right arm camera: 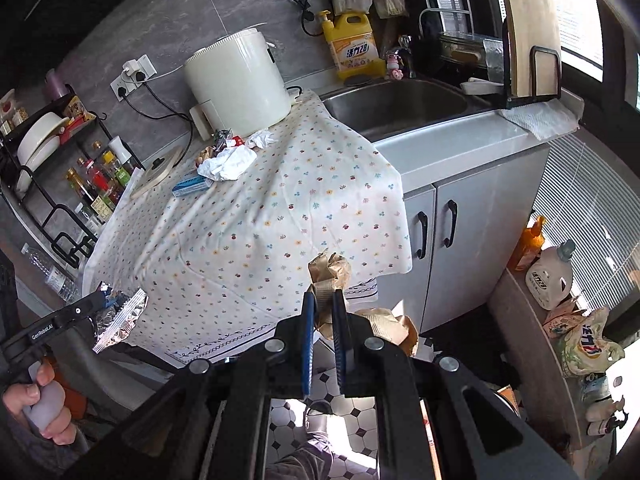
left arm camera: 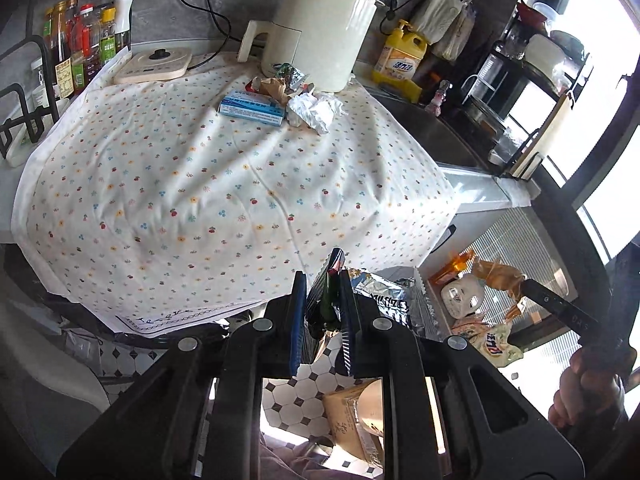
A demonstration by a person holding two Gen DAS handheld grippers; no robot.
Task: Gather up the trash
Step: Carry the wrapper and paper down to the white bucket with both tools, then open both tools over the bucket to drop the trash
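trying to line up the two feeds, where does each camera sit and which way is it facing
Left wrist: on the left gripper, angled down at the floral cloth; its fingers pinch a foil wrapper.
Right wrist: on the right gripper, facing the counter and sink; holds crumpled brown paper; left hand shows.
Shared: white appliance, trash pile.

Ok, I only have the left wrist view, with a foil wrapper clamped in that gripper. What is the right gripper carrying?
Observer: The right gripper is shut on crumpled brown paper.
Operator: Where do the cords behind the white appliance end?
Observer: In wall sockets to the left of the white appliance, holding a white plug and a black one.
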